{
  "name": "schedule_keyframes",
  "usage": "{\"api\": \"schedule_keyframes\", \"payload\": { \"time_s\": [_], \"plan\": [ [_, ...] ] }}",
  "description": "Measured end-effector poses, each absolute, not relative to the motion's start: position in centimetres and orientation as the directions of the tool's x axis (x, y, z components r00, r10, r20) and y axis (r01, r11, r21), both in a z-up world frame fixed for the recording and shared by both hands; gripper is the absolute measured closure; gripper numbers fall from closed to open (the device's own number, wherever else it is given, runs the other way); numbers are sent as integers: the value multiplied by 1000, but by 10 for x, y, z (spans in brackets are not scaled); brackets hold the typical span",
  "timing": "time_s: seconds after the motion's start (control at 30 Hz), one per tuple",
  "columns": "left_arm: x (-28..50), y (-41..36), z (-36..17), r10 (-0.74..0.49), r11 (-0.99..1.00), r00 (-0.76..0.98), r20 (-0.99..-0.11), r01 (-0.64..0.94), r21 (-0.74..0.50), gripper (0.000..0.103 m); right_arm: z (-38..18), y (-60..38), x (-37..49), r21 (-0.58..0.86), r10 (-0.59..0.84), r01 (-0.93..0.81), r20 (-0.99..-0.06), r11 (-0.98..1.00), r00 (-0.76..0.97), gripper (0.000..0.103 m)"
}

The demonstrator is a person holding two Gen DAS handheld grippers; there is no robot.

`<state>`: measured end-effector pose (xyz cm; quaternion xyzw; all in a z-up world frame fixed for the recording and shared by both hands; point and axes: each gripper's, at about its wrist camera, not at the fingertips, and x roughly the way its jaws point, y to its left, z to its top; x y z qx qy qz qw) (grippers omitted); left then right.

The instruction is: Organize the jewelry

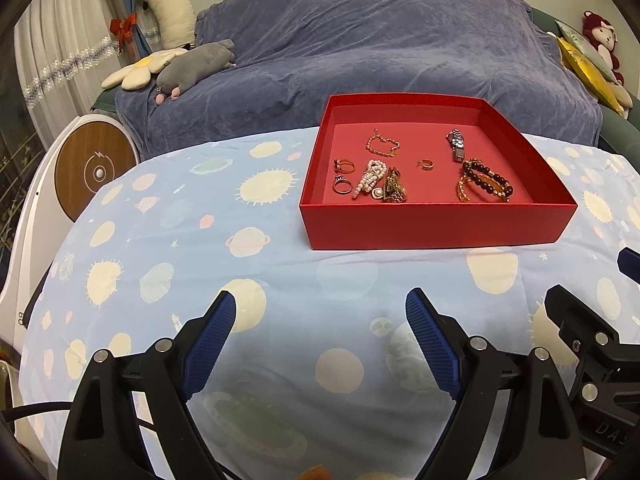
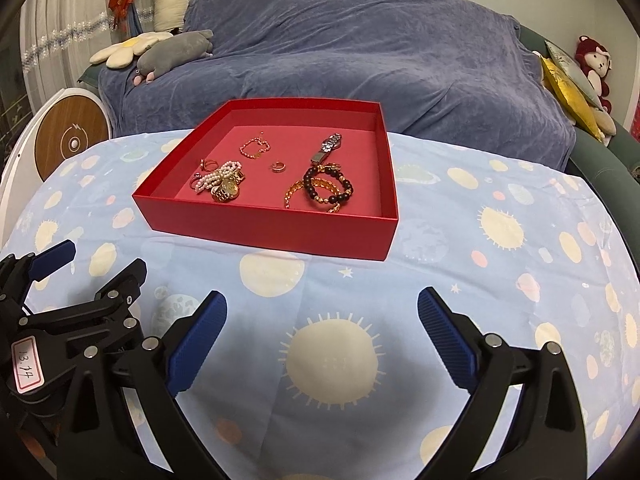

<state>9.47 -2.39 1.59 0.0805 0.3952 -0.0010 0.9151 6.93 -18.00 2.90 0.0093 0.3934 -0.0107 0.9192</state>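
blue-padded left hand-held gripper [image 1: 320, 312] wide apart, empty | right hand-held gripper [image 2: 322, 310] same

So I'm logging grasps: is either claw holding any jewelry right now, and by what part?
Nothing is held. The left claw and right claw are both open over the tablecloth; all the jewelry lies in the red box.

The box [image 1: 436, 224] is sitting on the table [image 1: 200, 240] ahead of my left tool [image 1: 320, 320] and my right tool [image 2: 322, 312], my left tool lying left of my right. Inside, the watch [image 1: 456, 145] is lying behind the beaded bracelet [image 1: 486, 180], with the rings [image 1: 343, 176] at the left.
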Motion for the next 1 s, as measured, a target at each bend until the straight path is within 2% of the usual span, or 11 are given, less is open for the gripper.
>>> {"api": "schedule_keyframes", "payload": {
  "time_s": [1.0],
  "plan": [
    [94, -28, 16, 18, 985, 685, -729, 114, 131, 18, 31, -185, 66, -5, -36, 47, -716, 999, 697, 9]
  ]
}}
